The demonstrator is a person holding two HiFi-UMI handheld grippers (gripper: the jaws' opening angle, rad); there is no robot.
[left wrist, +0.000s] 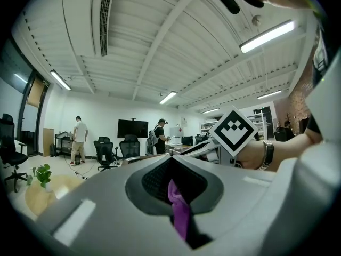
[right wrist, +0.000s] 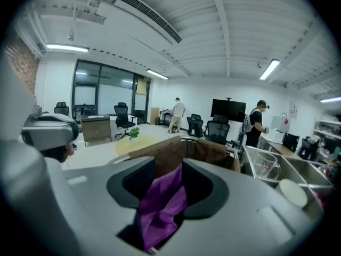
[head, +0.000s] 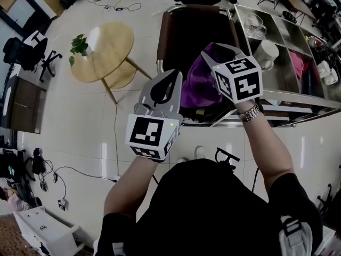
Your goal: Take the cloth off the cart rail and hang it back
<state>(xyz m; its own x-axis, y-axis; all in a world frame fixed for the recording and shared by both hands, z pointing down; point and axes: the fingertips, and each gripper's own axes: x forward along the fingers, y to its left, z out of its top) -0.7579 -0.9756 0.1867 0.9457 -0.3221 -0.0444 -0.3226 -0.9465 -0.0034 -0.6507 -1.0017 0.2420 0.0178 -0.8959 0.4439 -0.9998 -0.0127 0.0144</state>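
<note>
A purple cloth (head: 197, 87) hangs bunched between my two grippers, over the left end of the steel cart (head: 287, 96) and in front of a brown chair (head: 186, 31). My left gripper (head: 166, 84) is shut on a narrow strip of the cloth (left wrist: 180, 212), which sticks out between its closed jaws (left wrist: 172, 164). My right gripper (head: 212, 57) is higher and to the right, near the cart's end rail (head: 233, 23). Its jaws stand apart, and a loose fold of the cloth (right wrist: 159, 207) lies in the gap (right wrist: 183, 169) without being pinched.
The cart's upper tray holds a white mug (head: 266, 52), a glass jug (head: 254, 24) and a pink item (head: 297, 63). A round wooden table (head: 104, 55) with a small plant (head: 80, 44) stands to the left. Cables lie on the floor. People stand far back in the room (left wrist: 80, 137).
</note>
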